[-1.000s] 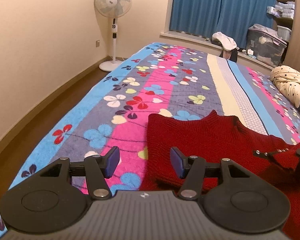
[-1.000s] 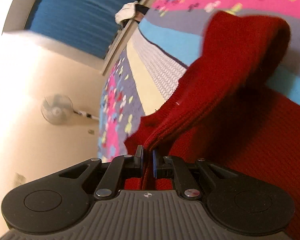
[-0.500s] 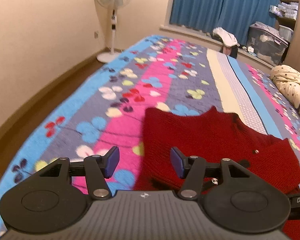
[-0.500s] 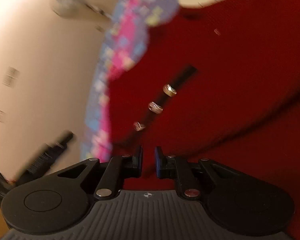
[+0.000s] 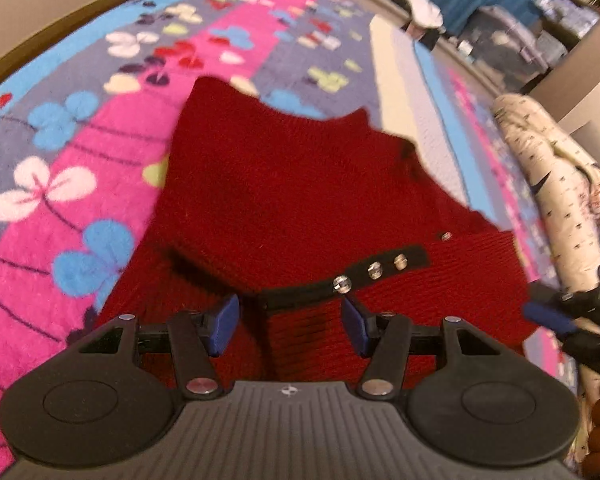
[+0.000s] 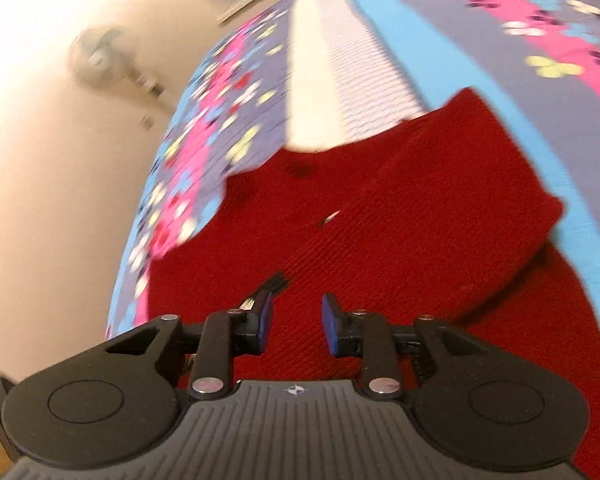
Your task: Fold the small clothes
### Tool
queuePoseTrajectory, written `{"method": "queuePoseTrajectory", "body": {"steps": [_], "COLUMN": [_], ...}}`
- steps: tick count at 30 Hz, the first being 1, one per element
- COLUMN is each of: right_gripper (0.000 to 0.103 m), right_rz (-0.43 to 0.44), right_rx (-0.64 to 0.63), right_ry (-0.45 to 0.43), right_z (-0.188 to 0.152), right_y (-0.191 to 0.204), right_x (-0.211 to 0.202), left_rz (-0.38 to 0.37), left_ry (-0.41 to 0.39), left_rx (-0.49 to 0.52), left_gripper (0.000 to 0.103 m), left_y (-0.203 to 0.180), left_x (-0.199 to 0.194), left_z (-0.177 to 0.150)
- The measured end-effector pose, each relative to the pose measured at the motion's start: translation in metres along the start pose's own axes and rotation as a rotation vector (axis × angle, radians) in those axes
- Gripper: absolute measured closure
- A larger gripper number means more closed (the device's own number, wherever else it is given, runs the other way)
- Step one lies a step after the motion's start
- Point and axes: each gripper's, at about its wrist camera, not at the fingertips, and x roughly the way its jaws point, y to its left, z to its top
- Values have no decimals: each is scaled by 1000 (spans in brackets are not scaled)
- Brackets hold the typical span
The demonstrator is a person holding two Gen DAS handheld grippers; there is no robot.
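The red knitted sweater (image 5: 284,184) lies spread on the flowered bedspread (image 5: 72,152), filling the middle of the left wrist view, with a sleeve already laid across its body from about three o'clock; the black buttoned strap (image 5: 340,280) sits at the six o'clock edge of that fold, just ahead of the left gripper (image 5: 290,320); its jaws stand well apart with nothing between them, hovering over the knit. The right gripper (image 6: 296,320) has just been opening; its jaws are now apart and empty, the red wool lying beneath rather than pinched.

Handling, as I judge it: soft, limp, light, a thick knit that drapes and sags; not slippery, not fragile, though the buttons could snag. Best hold looks like a doubled edge, the hem corner or the folded sleeve's rim towards nine o'clock, where a pad can bite through two layers.

Count: one sweater; one strap; three shiny buttons along it, plus one more small stud up at two o'clock; two grippers; one spotted cream quilt (image 5: 548,200) at three o'clock.
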Motion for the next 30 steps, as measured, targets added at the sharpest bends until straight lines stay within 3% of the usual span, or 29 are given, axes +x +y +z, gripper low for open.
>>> {"method": "queuePoseTrajectory", "body": {"steps": [3, 5, 6, 7, 9, 12, 14, 16, 18, 20, 23, 30], "right_gripper": [74, 74, 74, 74, 74, 74, 74, 74, 74, 74, 74, 73], "right_rz": [-24, -42, -56, -70, -103, -138, -134, -139, -152, -156, -157, -116], "right_rx": [68, 96, 111, 128, 167, 247, 282, 301, 321, 346, 386, 358], "right_ry": [-39, -62, -77, -94, -132, -199, -232, -255, -262, -250, -218, -222], "right_z": [3, 6, 7, 8, 12, 16, 17, 17, 16, 16, 14, 16], "right_y": [-12, -19, -22, -26, -35, -50, -56, -59, -62, -67, -74, -75], "right_x": [0, 0, 0, -2, -4, -12, -14, -15, -13, -9, -1, 10], "left_rz": [11, 31, 40, 39, 53, 121, 220, 280, 310, 337, 303, 213], "left_ry": [34, 42, 56, 64, -3, -245, -327, -329, -316, -327, -347, -286], "left_rx": [24, 129, 171, 195, 246, 259, 205, 170, 144, 121, 104, 147], "left_gripper": [42, 62, 81, 86, 89, 89, 89, 85, 70, 63, 63, 63], "left_y": [-4, -16, -22, -26, -35, -35, -20, -6, 3, 7, 9, -6], "left_x": [17, 20, 20, 16, -4, -40, -46, -41, -35, -36, -39, -32], "left_z": [-2, -4, -5, -4, 2, 15, 24, 31, 35, 36, 40, 31]}}
